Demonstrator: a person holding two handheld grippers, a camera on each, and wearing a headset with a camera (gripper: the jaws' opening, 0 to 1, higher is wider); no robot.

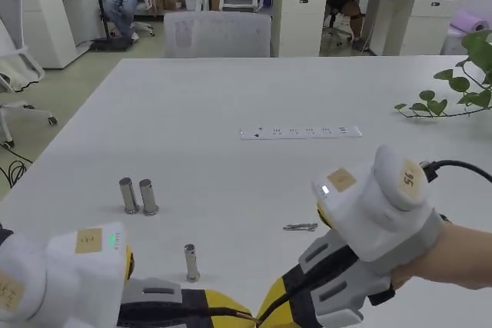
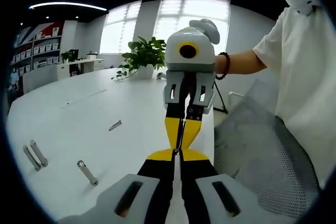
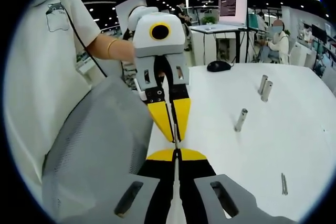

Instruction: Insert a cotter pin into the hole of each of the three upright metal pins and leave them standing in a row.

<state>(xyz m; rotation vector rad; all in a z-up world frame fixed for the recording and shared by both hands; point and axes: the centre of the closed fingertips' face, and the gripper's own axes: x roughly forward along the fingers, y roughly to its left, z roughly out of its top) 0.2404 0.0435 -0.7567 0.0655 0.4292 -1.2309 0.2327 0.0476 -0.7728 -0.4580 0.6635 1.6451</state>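
Three short metal pins stand upright on the white table (image 1: 231, 113). Two of them (image 1: 128, 195) (image 1: 147, 197) are side by side at the left, and the third (image 1: 191, 262) stands alone nearer to me. A cotter pin (image 1: 300, 226) lies flat to the right of them. My left gripper (image 1: 234, 314) and right gripper (image 1: 265, 313) are both shut and meet tip to tip at the table's near edge, away from the pins. I make out nothing held between either pair of jaws. The left gripper view shows the right gripper (image 2: 179, 145) nose to nose with my left gripper (image 2: 178, 154).
A white power strip (image 1: 300, 133) lies across the middle of the table. A leafy plant (image 1: 461, 90) reaches in at the right edge. A grey mesh chair (image 3: 100, 145) and my white-shirted body are just behind the grippers. Desks, chairs and a seated person fill the far room.
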